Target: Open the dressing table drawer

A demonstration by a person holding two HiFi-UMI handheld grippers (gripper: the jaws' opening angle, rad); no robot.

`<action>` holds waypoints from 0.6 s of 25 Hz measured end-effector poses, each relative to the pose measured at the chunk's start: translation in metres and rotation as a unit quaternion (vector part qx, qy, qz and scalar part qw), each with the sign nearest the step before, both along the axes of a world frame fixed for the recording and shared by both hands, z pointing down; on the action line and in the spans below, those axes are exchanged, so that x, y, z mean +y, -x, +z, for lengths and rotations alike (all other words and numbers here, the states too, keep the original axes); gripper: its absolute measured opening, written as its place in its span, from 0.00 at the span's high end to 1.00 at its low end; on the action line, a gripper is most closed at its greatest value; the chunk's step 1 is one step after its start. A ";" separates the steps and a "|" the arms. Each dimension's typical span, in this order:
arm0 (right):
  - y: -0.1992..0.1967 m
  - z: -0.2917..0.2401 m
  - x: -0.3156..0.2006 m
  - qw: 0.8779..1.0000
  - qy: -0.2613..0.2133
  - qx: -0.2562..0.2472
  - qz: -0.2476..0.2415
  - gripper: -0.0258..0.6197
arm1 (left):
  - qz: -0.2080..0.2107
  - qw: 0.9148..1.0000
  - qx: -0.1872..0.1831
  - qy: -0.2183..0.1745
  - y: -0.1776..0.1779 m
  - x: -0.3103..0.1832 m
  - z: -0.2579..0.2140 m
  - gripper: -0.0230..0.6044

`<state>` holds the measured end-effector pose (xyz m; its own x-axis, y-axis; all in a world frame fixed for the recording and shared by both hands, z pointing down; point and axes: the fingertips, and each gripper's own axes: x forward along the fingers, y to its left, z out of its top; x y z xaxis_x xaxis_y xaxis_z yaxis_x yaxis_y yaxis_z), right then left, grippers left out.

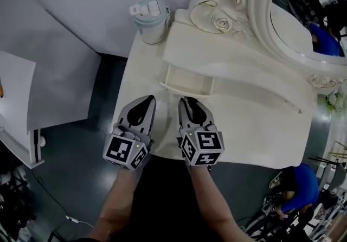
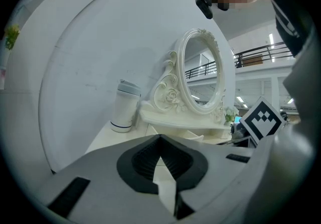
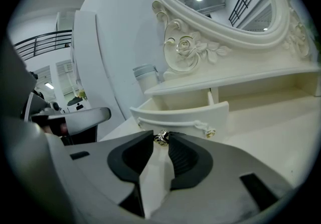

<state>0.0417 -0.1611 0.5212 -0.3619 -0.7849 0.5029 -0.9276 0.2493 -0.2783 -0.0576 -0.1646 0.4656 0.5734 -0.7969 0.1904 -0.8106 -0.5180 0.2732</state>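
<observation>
drawer: small cream curved-front drawer, seen drawn partly out from beneath the mirror shelf of the cream dressing table.
right gripper: jaws closed down to a narrow gap, clamped on the small silver drawer knob at the drawer front.
left gripper: jaw tips brought together, nothing gripped; held over the table top, just beside the right gripper.

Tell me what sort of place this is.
Probably a large open workspace or hall, not a bedroom: the dressing table with its oval mirror stands against a plain white partition, and balcony railings show behind.
</observation>
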 end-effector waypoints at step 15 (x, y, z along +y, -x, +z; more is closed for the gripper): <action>0.005 -0.001 0.014 1.000 0.004 -0.007 -0.009 0.81 | 0.000 1.000 -0.002 -0.002 -0.002 0.000 -0.004 0.94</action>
<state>0.0371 -0.1473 0.5205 -0.3834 -0.7739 0.5041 -0.9188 0.2637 -0.2939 -0.0558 -0.1641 0.4612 0.5728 -0.7974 0.1900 -0.8117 -0.5194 0.2673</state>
